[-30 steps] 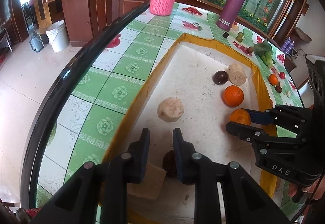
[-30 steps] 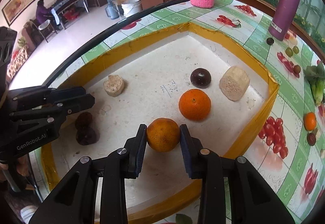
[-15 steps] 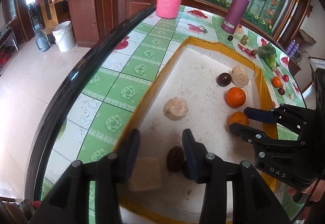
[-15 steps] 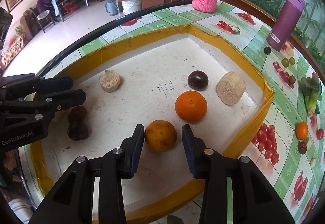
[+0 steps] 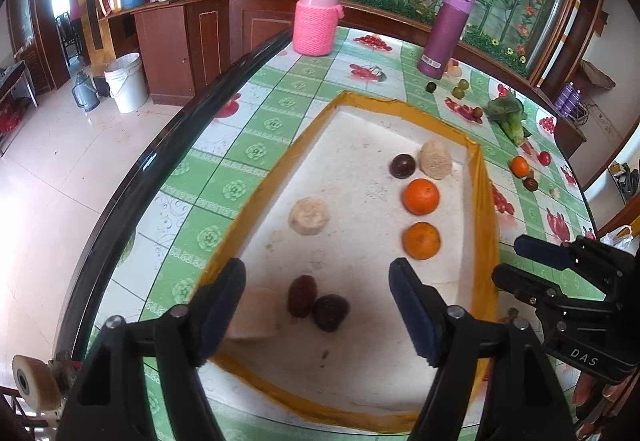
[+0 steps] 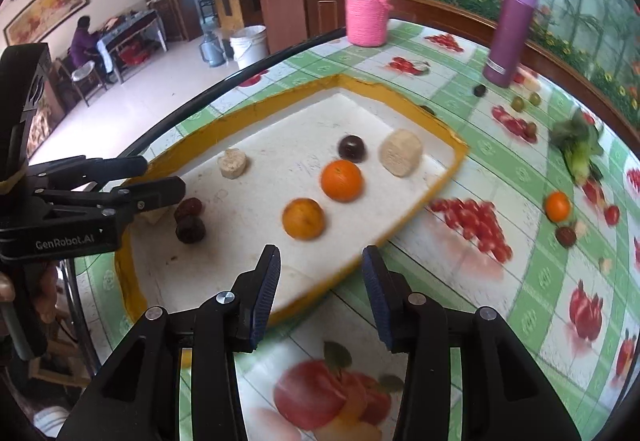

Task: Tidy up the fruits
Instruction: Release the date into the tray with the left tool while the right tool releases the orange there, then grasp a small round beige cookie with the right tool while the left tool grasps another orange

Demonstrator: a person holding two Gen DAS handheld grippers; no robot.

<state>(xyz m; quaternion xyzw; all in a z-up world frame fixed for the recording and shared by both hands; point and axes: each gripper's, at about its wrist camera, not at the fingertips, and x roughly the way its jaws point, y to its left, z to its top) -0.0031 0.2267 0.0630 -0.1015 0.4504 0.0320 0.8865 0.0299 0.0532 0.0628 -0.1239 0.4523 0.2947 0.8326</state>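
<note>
A white tray with a yellow rim (image 5: 288,161) (image 6: 404,225) holds two oranges (image 5: 421,240) (image 5: 420,195), a dark round fruit (image 5: 402,165), two dark reddish fruits (image 5: 303,295) (image 5: 329,312) and pale chunks (image 5: 309,215) (image 5: 435,159). My left gripper (image 5: 318,305) is open and empty, above the tray's near end over the reddish fruits. My right gripper (image 6: 320,289) is open and empty, drawn back over the tray's near rim; the nearer orange (image 6: 303,219) lies free in front of it.
A pink knitted jar (image 5: 317,21) and a purple flask (image 5: 446,31) stand at the table's far side. Loose small fruits (image 6: 557,205) and a green vegetable (image 6: 580,149) lie right of the tray. The table's dark edge (image 5: 160,145) runs along the left.
My right gripper opened, let go of the nearer orange and pulled back off the tray. My left gripper opened wide and drew back and up from the tray.
</note>
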